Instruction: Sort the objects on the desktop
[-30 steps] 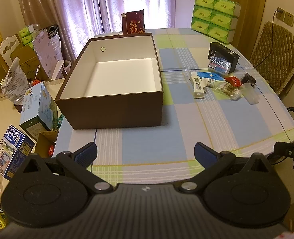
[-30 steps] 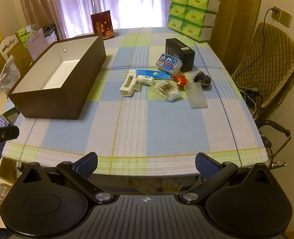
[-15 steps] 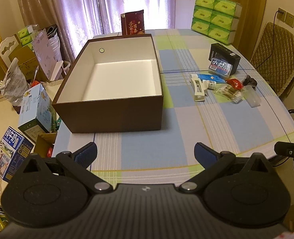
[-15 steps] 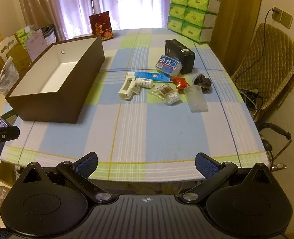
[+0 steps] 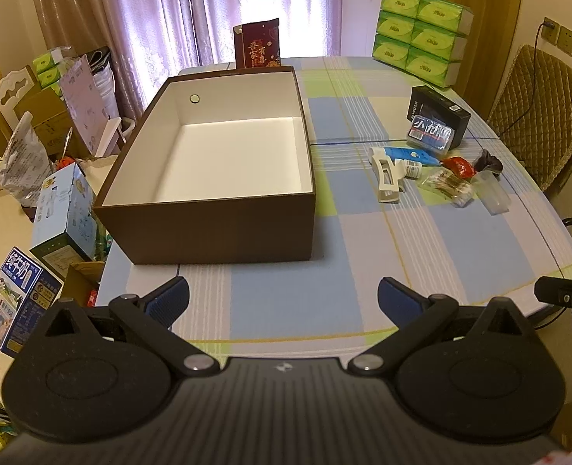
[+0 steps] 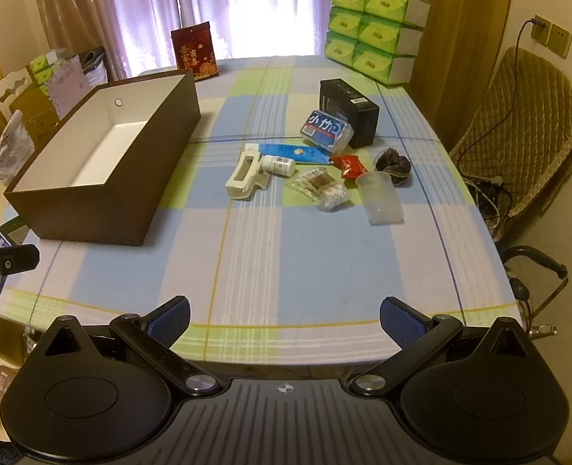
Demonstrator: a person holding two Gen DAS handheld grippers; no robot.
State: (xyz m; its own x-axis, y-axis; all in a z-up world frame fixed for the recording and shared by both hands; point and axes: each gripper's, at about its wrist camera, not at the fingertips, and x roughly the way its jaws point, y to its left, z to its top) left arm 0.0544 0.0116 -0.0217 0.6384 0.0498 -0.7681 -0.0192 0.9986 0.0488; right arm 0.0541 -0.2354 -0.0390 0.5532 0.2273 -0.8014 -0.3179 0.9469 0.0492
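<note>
An empty brown box (image 5: 208,162) with a white inside stands on the left of the checked table (image 6: 305,255); it is also in the right wrist view (image 6: 104,162). A cluster of small items lies right of it: a white clip tool (image 6: 245,174), a blue tube (image 6: 293,154), a small white bottle (image 6: 280,164), a blue tissue pack (image 6: 326,130), a black box (image 6: 348,110), a red packet (image 6: 350,166), a swab bag (image 6: 323,188), a clear cup (image 6: 381,198) and a dark scrunchie (image 6: 392,163). My left gripper (image 5: 282,300) and right gripper (image 6: 284,319) hang open over the table's near edge, holding nothing.
Green tissue packs (image 6: 371,33) are stacked at the far right corner, and a red card (image 6: 195,52) stands at the far edge. A padded chair (image 6: 518,124) stands right of the table. Boxes and bags (image 5: 53,178) crowd the floor on the left.
Both grippers have drawn back and risen slightly, so the box and the item cluster look a little farther off. Nothing on the table has moved, and both grippers stay open.
</note>
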